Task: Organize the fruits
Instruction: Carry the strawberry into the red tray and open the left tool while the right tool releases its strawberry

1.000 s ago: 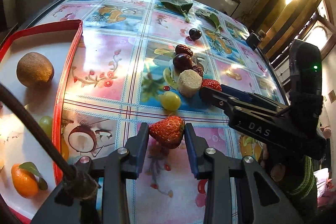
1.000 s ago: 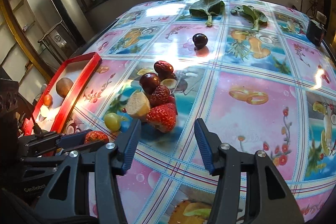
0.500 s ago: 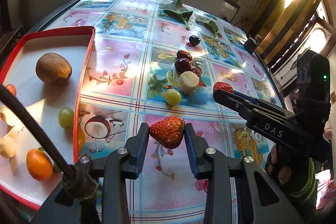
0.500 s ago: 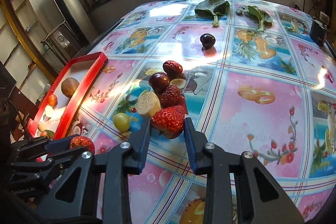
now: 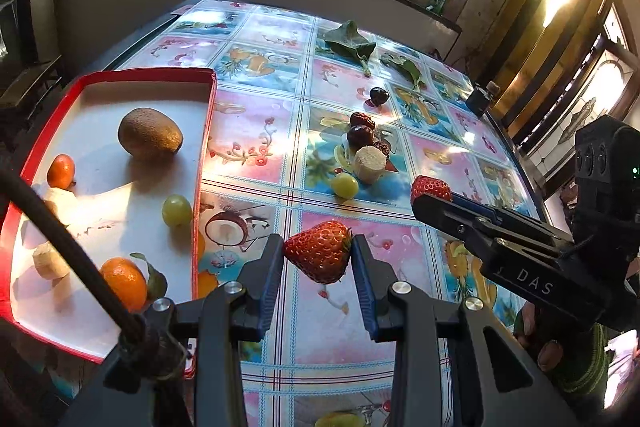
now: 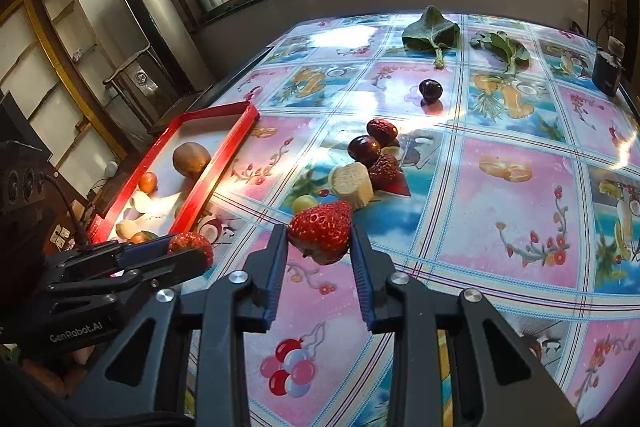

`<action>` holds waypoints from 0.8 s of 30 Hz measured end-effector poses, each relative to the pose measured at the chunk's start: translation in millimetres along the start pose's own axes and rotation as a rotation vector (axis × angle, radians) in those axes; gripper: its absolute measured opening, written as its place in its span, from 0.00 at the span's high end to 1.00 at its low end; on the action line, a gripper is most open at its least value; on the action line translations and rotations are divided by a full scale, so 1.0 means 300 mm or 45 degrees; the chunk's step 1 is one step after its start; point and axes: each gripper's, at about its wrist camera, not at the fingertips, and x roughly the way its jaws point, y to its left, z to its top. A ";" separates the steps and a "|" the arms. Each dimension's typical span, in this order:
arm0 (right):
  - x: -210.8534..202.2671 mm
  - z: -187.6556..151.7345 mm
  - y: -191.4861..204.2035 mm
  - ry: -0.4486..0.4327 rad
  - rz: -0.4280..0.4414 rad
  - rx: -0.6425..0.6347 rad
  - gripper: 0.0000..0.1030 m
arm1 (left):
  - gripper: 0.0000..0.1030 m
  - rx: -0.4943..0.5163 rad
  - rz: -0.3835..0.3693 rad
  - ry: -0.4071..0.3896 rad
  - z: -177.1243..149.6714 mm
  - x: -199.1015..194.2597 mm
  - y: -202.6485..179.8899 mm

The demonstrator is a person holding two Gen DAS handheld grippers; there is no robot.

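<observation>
Gripping a strawberry apiece, the left gripper (image 5: pixel 318 259) and the right gripper (image 6: pixel 320 241) hang above the fruit-print tablecloth (image 6: pixel 512 195), each pair of blue pads pressed to the sides of its berry. A second ago the right jaws stood wide around a strawberry at the near edge of the fruit pile; they have since shut on the right strawberry (image 6: pixel 320 231) and lifted it clear, while the left strawberry (image 5: pixel 320 257) has stayed clamped throughout as both hands rose. By the look of it, two berries are now ready to travel together to the red tray (image 5: pixel 206 131), the likely next stop. Seen from the left wrist, the tray's contents are plain: a kiwi (image 5: pixel 150 135), a green grape (image 5: pixel 177 210), two small oranges, a cut banana piece and a black cable (image 5: pixel 68 251) crossing the view. From the right wrist the tray is foreshortened and half hidden, but the leftovers on the cloth read better: dark dates (image 6: pixel 364 149), a banana chunk (image 6: pixel 354 183), a green grape partly behind the held berry, a lone dark plum (image 6: pixel 431 90) and two leaves (image 6: pixel 430 33) toward the windows.
</observation>
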 end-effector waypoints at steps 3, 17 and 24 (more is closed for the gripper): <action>-0.008 -0.005 0.028 0.000 0.012 -0.012 0.68 | 0.67 -0.007 0.008 -0.021 -0.004 -0.027 0.017; 0.025 -0.010 0.177 0.026 0.102 -0.100 0.67 | 0.67 -0.147 0.149 -0.095 -0.038 -0.142 0.229; 0.074 -0.001 0.283 0.050 0.172 -0.164 0.67 | 0.67 -0.214 0.212 -0.115 -0.056 -0.185 0.330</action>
